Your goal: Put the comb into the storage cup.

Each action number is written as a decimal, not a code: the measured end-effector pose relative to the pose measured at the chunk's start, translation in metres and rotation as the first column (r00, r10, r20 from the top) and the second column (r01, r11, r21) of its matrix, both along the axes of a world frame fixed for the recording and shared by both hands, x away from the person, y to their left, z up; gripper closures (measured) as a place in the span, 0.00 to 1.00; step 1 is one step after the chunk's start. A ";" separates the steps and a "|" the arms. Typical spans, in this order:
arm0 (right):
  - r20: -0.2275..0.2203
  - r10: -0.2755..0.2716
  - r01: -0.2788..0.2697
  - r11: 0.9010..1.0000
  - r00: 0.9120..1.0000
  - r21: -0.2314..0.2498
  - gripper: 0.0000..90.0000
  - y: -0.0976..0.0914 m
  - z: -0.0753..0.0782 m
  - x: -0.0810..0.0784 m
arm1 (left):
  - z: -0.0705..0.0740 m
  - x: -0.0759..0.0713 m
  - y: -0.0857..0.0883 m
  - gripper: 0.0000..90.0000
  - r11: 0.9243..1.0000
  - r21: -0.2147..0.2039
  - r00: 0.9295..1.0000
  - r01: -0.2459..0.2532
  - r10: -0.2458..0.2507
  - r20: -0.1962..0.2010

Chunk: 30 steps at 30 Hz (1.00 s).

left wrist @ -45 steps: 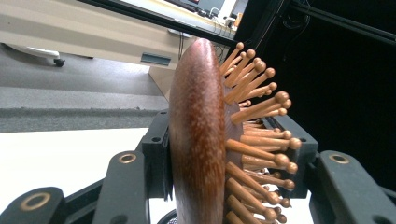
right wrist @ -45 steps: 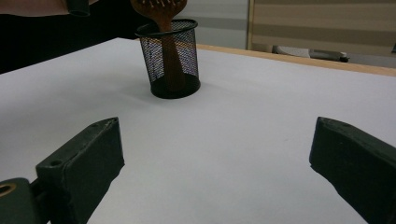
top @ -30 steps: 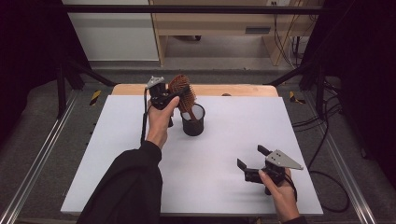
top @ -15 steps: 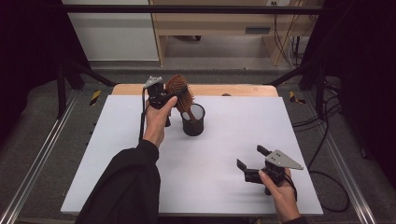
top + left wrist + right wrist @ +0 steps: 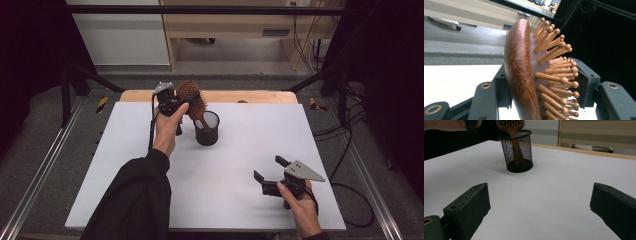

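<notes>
Brown wood is what the hairbrush (image 5: 192,100) is made of. It has a smooth round back and lots of little wooden pins with ball tips. Its handle stands inside a black mesh cup (image 5: 207,129), and its head sticks up out of the cup and leans to the left.

On the left side of the high view, a hand in a dark sleeve holds the left gripper (image 5: 175,104) up beside the head of the brush. In the left gripper view the brush head (image 5: 534,72) sits right between the two black jaws. One jaw is at the smooth back and the other is by the pins. The jaws have just been opening a little. I cannot tell if the pads are pressing on the brush or only sitting close to it.

The cup stands on the white table top (image 5: 150,200), near the far edge and a bit left of the middle. A strip of light wood shows behind the white top.

On the right side, near the front edge, the other hand holds the right gripper (image 5: 267,172) low over the table. It is well apart from the cup. Its jaws are wide apart with nothing in between. In the right gripper view you can see the white top between its jaws, and the cup (image 5: 519,152) with the brush handle (image 5: 517,150) farther off.
</notes>
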State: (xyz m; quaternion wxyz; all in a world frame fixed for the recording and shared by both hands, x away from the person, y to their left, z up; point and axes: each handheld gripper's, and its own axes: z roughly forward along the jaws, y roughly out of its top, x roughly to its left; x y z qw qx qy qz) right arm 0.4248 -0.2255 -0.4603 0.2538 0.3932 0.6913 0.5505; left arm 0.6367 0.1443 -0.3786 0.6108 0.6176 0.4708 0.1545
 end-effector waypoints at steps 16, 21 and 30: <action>-0.002 0.002 -0.002 1.000 1.000 -0.001 0.04 0.000 0.000 0.000 | -0.003 0.002 0.000 0.45 1.000 0.004 1.000 -0.013 0.013 -0.004; -0.003 -0.001 0.001 1.000 1.000 0.001 0.04 0.000 0.000 0.000 | -0.003 0.002 0.001 0.43 1.000 0.005 1.000 -0.019 0.019 -0.012; -0.003 0.004 -0.004 1.000 1.000 -0.003 0.04 0.000 0.000 0.000 | -0.003 0.002 0.001 0.39 1.000 0.010 1.000 -0.024 0.024 -0.011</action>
